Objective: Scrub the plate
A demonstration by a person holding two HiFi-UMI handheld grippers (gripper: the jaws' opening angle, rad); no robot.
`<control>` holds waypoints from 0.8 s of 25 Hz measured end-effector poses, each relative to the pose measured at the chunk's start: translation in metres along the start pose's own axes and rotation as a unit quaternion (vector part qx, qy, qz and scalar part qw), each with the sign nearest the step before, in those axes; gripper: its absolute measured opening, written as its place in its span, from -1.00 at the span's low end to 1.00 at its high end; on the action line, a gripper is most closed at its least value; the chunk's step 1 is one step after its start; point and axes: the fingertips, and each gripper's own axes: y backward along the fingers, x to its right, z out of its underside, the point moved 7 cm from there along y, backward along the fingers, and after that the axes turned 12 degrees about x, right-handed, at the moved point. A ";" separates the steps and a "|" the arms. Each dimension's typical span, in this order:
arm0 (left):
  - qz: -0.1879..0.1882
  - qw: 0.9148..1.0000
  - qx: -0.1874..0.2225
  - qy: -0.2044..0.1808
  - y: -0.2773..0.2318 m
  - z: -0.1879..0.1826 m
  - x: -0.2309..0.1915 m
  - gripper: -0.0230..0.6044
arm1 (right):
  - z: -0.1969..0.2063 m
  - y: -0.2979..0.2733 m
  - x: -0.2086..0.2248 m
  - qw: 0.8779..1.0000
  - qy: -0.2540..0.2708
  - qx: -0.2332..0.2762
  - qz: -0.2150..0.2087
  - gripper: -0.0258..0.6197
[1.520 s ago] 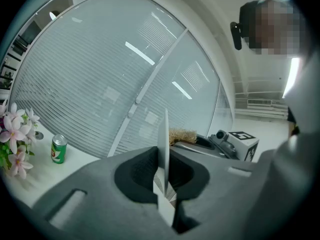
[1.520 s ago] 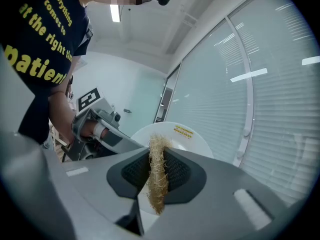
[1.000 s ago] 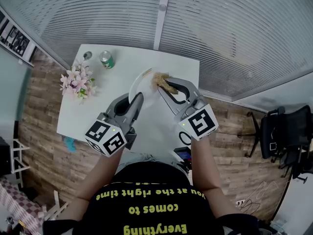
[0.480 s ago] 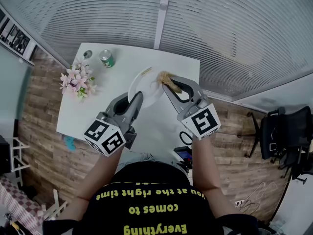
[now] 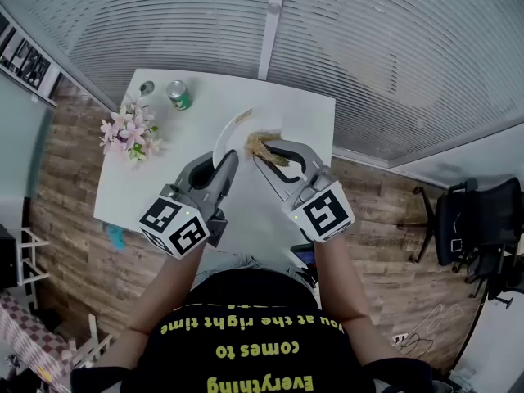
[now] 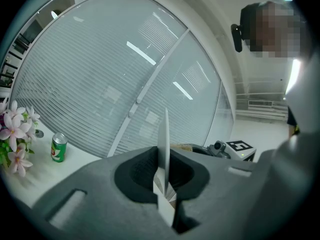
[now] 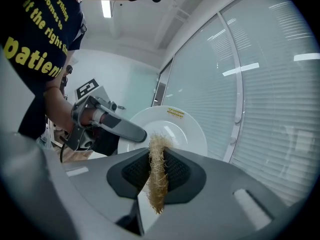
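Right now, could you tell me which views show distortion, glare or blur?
Head view: wide-angle lens bows the blinds into arcs, otherwise sharp. Left gripper view: fisheye, dark corners, lamp reflections streak the blinds. Right gripper view: fisheye too; plate evenly lit and crisp.

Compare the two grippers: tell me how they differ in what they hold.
The left gripper is shut on a hard, thin white plate, pinching its rim so that it stands on edge. The right gripper is shut on a soft, tan, fibrous scrubber. The left gripper's plate reaches far beyond its jaws, while the right gripper's scrubber sticks out only a little. Both are shut on something over the white table.
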 end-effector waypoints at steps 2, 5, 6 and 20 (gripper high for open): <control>-0.002 1.000 0.000 0.001 0.000 0.000 -0.001 -0.86 | -0.002 -0.003 -0.005 1.000 0.002 -0.002 -0.009 -0.74; -0.003 1.000 0.002 0.001 0.000 0.000 -0.002 -0.86 | -0.004 -0.007 -0.012 1.000 0.006 -0.004 -0.021 -0.74; -0.004 1.000 0.002 0.001 0.000 0.000 -0.002 -0.86 | -0.005 -0.007 -0.014 1.000 0.007 -0.005 -0.024 -0.74; 0.001 1.000 0.003 0.010 0.001 -0.003 -0.005 -0.86 | -0.006 -0.008 -0.012 1.000 0.009 -0.012 -0.013 -0.74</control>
